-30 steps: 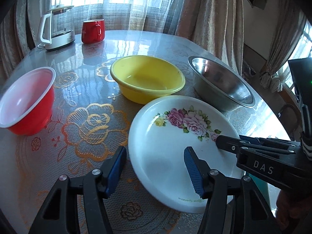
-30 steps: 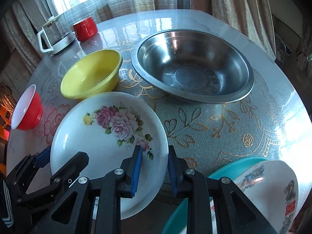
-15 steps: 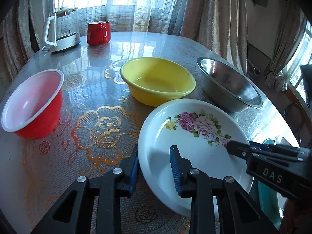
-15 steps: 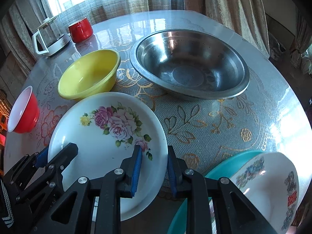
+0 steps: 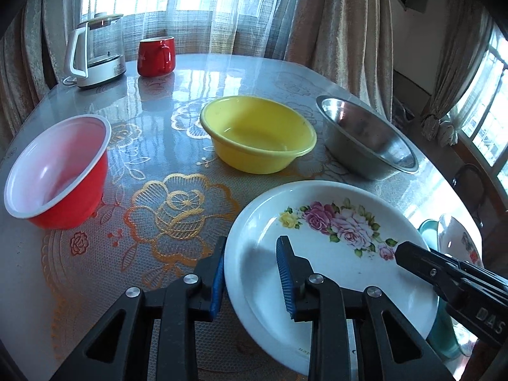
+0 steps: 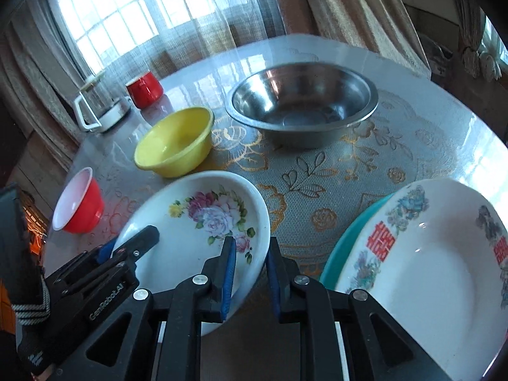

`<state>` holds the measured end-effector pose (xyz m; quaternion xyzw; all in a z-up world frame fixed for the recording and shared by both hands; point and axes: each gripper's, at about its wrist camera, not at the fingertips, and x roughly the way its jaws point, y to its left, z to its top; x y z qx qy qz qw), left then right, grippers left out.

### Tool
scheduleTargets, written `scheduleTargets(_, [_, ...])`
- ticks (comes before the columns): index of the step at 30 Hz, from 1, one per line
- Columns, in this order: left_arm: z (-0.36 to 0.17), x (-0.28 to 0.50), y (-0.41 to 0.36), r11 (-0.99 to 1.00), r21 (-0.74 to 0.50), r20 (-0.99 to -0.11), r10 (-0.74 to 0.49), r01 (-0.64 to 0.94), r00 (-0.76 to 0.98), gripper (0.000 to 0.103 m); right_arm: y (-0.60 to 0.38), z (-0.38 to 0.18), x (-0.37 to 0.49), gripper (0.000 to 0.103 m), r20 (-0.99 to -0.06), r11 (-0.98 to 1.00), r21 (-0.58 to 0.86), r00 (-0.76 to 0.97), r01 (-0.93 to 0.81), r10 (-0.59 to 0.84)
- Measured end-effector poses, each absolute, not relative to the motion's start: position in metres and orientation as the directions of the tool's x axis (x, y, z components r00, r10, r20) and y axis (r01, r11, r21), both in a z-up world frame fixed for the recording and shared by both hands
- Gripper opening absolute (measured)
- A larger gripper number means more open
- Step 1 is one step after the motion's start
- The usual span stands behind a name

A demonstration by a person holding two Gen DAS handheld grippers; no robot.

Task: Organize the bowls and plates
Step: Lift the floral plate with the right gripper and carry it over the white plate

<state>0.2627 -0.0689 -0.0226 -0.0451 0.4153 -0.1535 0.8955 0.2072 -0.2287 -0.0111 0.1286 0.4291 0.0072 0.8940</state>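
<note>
Sheer netting and beige brocade curtains back a round table (image 5: pixel 177 73) with a glossy clear cover over grey lace cloth worked with gold flowers.

Writing: "GenRobot.AI" in white on the left gripper (image 6: pixel 136 247) body, seen from the right wrist; "DAS" embossed on the right gripper (image 5: pixel 400 255) body, seen from the left wrist. Red Chinese characters sit on the white printed dish (image 6: pixel 422 260), which is stacked in a teal plate (image 6: pixel 352 241) at the table's near right edge.

Task item: white round ceramic plate with a pink rose print (image 6: pixel 203 219), glazed and shallow-walled, at the near edge of the table, its far side tilted up. The left tongs pinch its left rim between ribbed blue pads (image 5: pixel 285 273). The right tongs straddle its right rim and are closing; I cannot tell whether both pads bear on it.

Others on the table:
- yellow plastic bowl (image 5: pixel 257 133), centre, smooth with a rolled lip;
- stainless steel basin (image 6: pixel 301 108), right of it, wide flange;
- red plastic bowl with white lining (image 5: pixel 57 171), left edge;
- red ceramic mug (image 5: pixel 155 55) and glass kettle with white handle (image 5: pixel 95 54), far left edge.
</note>
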Motion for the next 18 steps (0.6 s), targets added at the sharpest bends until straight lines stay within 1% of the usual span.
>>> scheduleTargets(3, [-0.015, 0.257, -0.069, 0.941, -0.225, -0.7, -0.338, 0.254, 0.629, 0.03, -0.226, -0.003, 0.199, 0.019, -0.75, 0.972, 0.215, 0.653, 0.097, 0.101])
scheduleTargets(7, [-0.01, 0.251, -0.071, 0.925, -0.262, -0.678, -0.379, 0.273, 0.63, 0.03, -0.231, 0.005, 0.188, 0.019, -0.73, 0.968, 0.23, 0.676, 0.103, 0.101])
scheduleTargets(11, [0.001, 0.239, -0.075, 0.905, -0.289, -0.621, -0.425, 0.312, 0.658, 0.03, -0.232, 0.018, 0.17, 0.019, -0.695, 0.974, 0.2, 0.716, 0.104, 0.066])
scheduleTargets(16, [0.013, 0.227, -0.076, 0.868, -0.348, -0.556, -0.495, 0.354, 0.667, 0.03, -0.242, 0.028, 0.152, 0.019, -0.668, 0.97, 0.215, 0.742, 0.118, 0.058])
scheduleTargets(18, [0.017, 0.222, -0.079, 0.86, -0.353, -0.537, -0.508, 0.368, 0.673, 0.03, -0.247, 0.031, 0.145, 0.019, -0.662, 0.967, 0.221, 0.747, 0.124, 0.055])
